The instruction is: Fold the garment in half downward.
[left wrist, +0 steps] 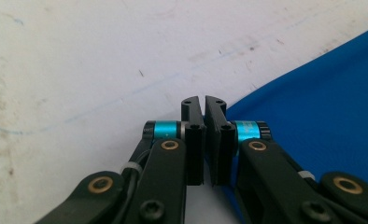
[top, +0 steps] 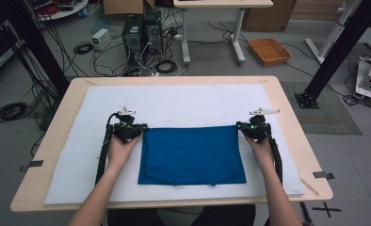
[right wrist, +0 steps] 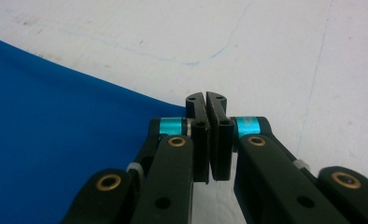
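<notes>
1. A blue cloth is seen lying flat on a white mat, which covers most of a light wooden table. The cloth is folded into a rough rectangle and lies toward the near side of the mat, about midway between its left and right edges.
2. The left gripper is held at the far left corner of the cloth, with the person's left hand wrapped around its body just beside the cloth's left edge.
3. The right gripper is held at the far right corner of the cloth, with the right hand behind it, just beside the cloth's right edge.
4. In the left gripper view, the left gripper is shown with its jaws pressed together, leaving only a thin slit between them. The cloth lies to the right of the jaws and reaches up to the right one; whether any fabric is caught between them cannot be told.
5. In the right gripper view, the right gripper is likewise shown with its jaws pressed together. The cloth spreads to the left and its edge runs up to the left jaw; a pinch on the fabric cannot be confirmed.
6. Faint blue pen lines are seen on the bare mat beyond the jaws.
</notes>
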The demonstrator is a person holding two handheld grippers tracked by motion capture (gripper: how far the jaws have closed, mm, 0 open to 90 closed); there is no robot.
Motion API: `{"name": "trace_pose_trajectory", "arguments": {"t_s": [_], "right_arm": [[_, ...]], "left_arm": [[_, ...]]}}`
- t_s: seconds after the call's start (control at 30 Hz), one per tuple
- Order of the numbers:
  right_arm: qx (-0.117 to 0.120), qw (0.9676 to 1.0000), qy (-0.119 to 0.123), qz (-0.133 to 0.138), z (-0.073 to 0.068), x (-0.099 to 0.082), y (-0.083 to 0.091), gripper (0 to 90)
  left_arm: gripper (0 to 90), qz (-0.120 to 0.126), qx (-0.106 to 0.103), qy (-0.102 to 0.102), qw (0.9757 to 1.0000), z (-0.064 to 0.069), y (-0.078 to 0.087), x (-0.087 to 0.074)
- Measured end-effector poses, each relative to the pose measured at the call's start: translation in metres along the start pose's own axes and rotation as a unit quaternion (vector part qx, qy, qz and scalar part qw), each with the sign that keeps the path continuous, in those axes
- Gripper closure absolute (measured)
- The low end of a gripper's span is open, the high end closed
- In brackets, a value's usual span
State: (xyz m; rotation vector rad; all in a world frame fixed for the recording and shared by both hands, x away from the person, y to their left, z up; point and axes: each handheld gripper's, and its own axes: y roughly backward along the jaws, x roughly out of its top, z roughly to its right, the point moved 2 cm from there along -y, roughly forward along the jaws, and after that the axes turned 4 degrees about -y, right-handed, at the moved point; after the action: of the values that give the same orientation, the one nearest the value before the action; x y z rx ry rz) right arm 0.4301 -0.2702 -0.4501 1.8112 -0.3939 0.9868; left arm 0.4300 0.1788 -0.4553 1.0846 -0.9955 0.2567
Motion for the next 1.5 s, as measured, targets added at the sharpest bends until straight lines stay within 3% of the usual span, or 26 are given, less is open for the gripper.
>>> {"name": "trace_pose_trajectory", "arguments": {"t_s": [0.23, 0.5, 0.57, 0.7, 0.8, 0.87, 0.97, 1.1, 1.17, 1.3, 1.33, 1.43, 1.5], "right_arm": [[0.001, 1.0000, -0.002, 0.007, 0.006, 0.000, -0.009, 88.9], [0.001, 0.9999, 0.006, 0.009, 0.005, 0.002, -0.008, 85.8], [0.000, 0.9999, 0.006, 0.013, 0.004, 0.003, -0.005, 78.8], [0.007, 0.9996, 0.010, 0.024, 0.001, 0.006, 0.003, 65.5], [0.021, 0.9989, 0.015, 0.040, -0.005, 0.010, 0.015, 55.3], [0.033, 0.9979, 0.014, 0.054, -0.009, 0.012, 0.026, 51.8], [0.053, 0.9959, 0.021, 0.071, -0.017, 0.011, 0.045, 48.9], [0.068, 0.9939, 0.028, 0.082, -0.024, 0.005, 0.070, 47.8], [0.076, 0.9925, 0.024, 0.093, -0.025, 0.002, 0.081, 47.6], [0.075, 0.9919, 0.020, 0.101, -0.021, -0.006, 0.096, 47.7], [0.076, 0.9919, 0.014, 0.101, -0.019, -0.008, 0.099, 47.8], [0.071, 0.9921, 0.006, 0.103, -0.009, -0.015, 0.102, 47.6], [0.068, 0.9923, -0.004, 0.104, -0.003, -0.017, 0.103, 46.2]], "left_arm": [[86.3, -0.003, 0.011, -0.005, 0.9999, -0.001, -0.003, 0.003], [85.2, 0.008, 0.008, -0.005, 0.9999, 0.000, 0.000, 0.005], [80.9, 0.021, 0.011, -0.010, 0.9997, 0.001, 0.003, 0.008], [60.7, 0.042, 0.008, -0.023, 0.9988, 0.006, 0.014, 0.015], [46.4, 0.055, 0.003, -0.046, 0.9974, 0.012, 0.030, 0.019], [40.9, 0.065, 0.013, -0.066, 0.9956, 0.019, 0.043, 0.019], [40.6, 0.091, 0.007, -0.077, 0.9929, 0.025, 0.064, 0.013], [41.5, 0.124, -0.025, -0.084, 0.9883, 0.028, 0.085, -0.003], [42.8, 0.130, -0.031, -0.077, 0.9881, 0.028, 0.091, -0.010], [42.8, 0.144, -0.062, -0.057, 0.9860, 0.027, 0.100, -0.020], [42.6, 0.151, -0.063, -0.054, 0.9850, 0.027, 0.101, -0.023], [42.6, 0.179, -0.060, -0.022, 0.9818, 0.023, 0.107, -0.025], [42.8, 0.186, -0.057, -0.024, 0.9806, 0.022, 0.110, -0.024]]}}
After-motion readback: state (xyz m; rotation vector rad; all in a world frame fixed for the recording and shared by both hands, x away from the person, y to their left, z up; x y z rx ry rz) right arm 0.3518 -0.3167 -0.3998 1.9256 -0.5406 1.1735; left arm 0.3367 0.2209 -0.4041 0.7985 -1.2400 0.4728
